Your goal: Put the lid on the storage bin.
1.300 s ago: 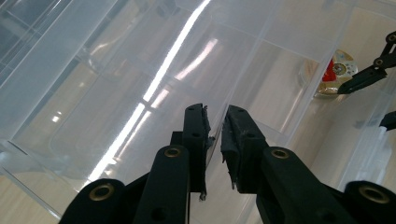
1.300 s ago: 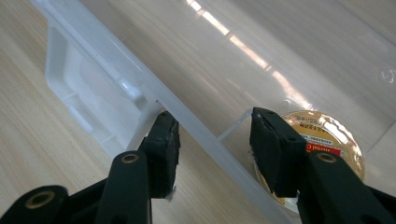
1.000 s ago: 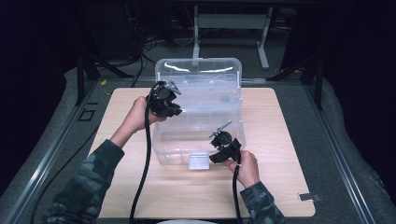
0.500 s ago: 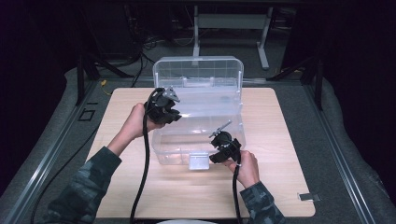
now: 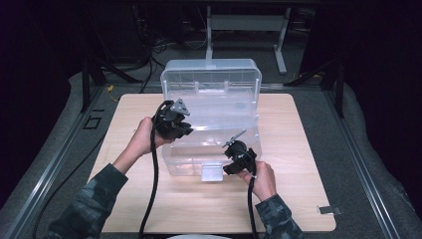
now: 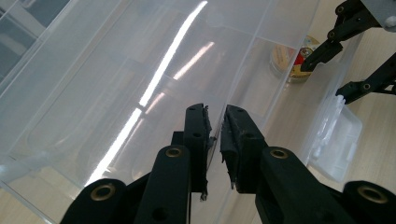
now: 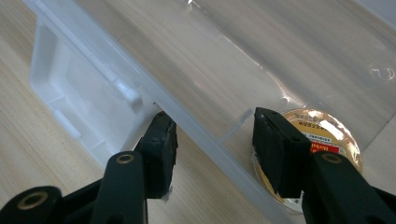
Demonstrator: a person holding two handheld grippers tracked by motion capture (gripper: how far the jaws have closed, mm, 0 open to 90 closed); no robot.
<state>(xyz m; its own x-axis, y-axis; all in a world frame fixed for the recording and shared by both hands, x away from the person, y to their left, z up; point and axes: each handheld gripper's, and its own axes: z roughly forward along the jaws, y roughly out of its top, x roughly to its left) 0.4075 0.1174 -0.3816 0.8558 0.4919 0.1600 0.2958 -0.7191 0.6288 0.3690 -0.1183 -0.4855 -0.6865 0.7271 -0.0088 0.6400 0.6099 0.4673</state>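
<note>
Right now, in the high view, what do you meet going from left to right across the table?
Left hand → left gripper at the left wall of the clear plastic box → white latch → right gripper → bare wooden tabletop → small metal clip.

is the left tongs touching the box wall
Touching. In the left gripper view the left tongs are shut on the thin clear wall of the box, its edge pinched between both pads.
</note>
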